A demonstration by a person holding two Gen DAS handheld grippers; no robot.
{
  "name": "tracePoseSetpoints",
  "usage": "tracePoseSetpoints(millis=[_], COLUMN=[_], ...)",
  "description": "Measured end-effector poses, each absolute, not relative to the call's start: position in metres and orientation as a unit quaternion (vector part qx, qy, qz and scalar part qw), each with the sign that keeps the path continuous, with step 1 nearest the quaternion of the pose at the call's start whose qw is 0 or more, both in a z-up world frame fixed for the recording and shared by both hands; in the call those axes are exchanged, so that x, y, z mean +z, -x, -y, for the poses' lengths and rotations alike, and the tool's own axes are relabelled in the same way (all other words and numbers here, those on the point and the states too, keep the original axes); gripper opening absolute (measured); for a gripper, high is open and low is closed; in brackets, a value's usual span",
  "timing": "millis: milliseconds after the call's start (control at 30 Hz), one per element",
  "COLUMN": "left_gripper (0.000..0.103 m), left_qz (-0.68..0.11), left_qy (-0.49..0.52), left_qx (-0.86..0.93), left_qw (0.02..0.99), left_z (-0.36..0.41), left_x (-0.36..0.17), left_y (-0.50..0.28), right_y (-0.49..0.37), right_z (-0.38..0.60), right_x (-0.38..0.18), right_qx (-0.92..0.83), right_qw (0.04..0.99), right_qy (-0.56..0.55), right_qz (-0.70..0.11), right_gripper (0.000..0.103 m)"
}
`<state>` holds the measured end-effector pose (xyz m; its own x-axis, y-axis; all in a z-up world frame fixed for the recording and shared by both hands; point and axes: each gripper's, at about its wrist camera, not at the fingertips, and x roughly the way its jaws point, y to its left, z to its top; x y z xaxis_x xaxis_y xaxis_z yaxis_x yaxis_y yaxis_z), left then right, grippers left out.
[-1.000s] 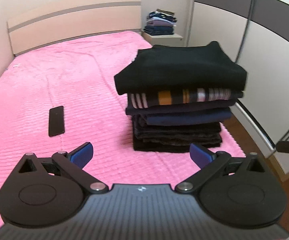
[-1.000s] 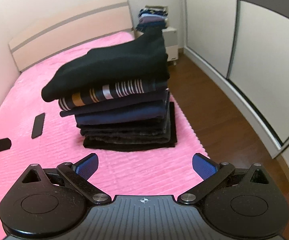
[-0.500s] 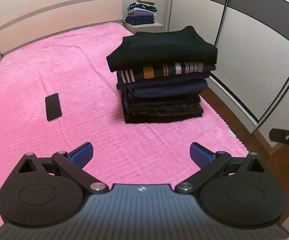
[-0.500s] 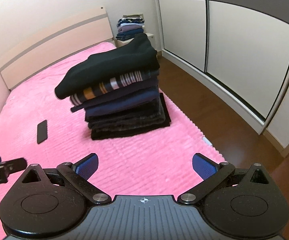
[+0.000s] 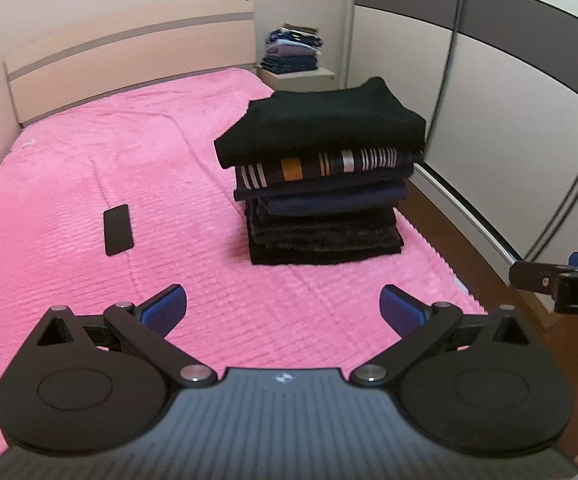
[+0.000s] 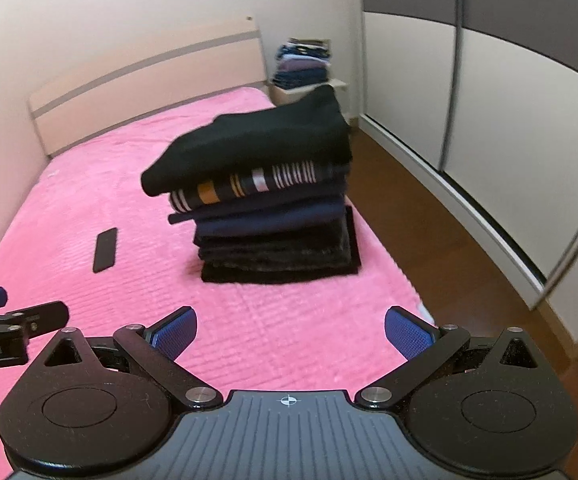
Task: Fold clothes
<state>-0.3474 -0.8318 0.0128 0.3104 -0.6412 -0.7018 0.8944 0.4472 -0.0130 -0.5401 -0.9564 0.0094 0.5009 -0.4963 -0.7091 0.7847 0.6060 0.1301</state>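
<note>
A stack of folded clothes (image 5: 321, 184) is seen at the right edge of a pink bed (image 5: 69, 184), a black garment (image 5: 321, 128) on top, a phone (image 5: 118, 229) lying well apart to its left. Over the last second both views were drawn back from the stack, then brought slightly nearer. The left gripper (image 5: 283, 306) and right gripper (image 6: 291, 330) are held spread apart and empty; the clothes in view lie already folded

Folded clothes stack (image 5: 321, 184) on pink bed (image 5: 89, 184), phone (image 5: 118, 229) beside
</note>
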Motion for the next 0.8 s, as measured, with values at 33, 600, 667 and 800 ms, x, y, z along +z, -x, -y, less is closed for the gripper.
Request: tracePoseSetpoints(millis=[33, 600, 667, 800], left_gripper=[0.101, 0.101, 0.101, 0.101], left_qz=[-0.329, -0.343, -0.342, -0.343], left_qy=[-0.194, -0.219, -0.223, -0.226], left_qx=[-0.484, -0.466, -0.467, -0.467], left_qw=[0.787, 0.785, 0.785, 0.783], left_z=[0.834, 0.848, 0.849, 0.851], left_x=[0.012, -0.001, -0.002, -0.004], left_y=[0.351, 0.383, 0.384, 0.385], right_y=[0.543, 0.563, 0.562, 0.56], right_z=[0.96, 0.978, 0.978, 0.976], right_x=[0.01, -0.008, -0.008, -0.008], right_qx=[-0.38, -0.358, -0.357, -0.356], right_qw=[0.838, 0.833, 0.834, 0.835], right_qy=[-0.224, -0.247, -0.245, -0.241], right_qz=[-0.322, -0.341, -0.342, -0.343], right_gripper=[0.102, 0.102, 0.102, 0.102])
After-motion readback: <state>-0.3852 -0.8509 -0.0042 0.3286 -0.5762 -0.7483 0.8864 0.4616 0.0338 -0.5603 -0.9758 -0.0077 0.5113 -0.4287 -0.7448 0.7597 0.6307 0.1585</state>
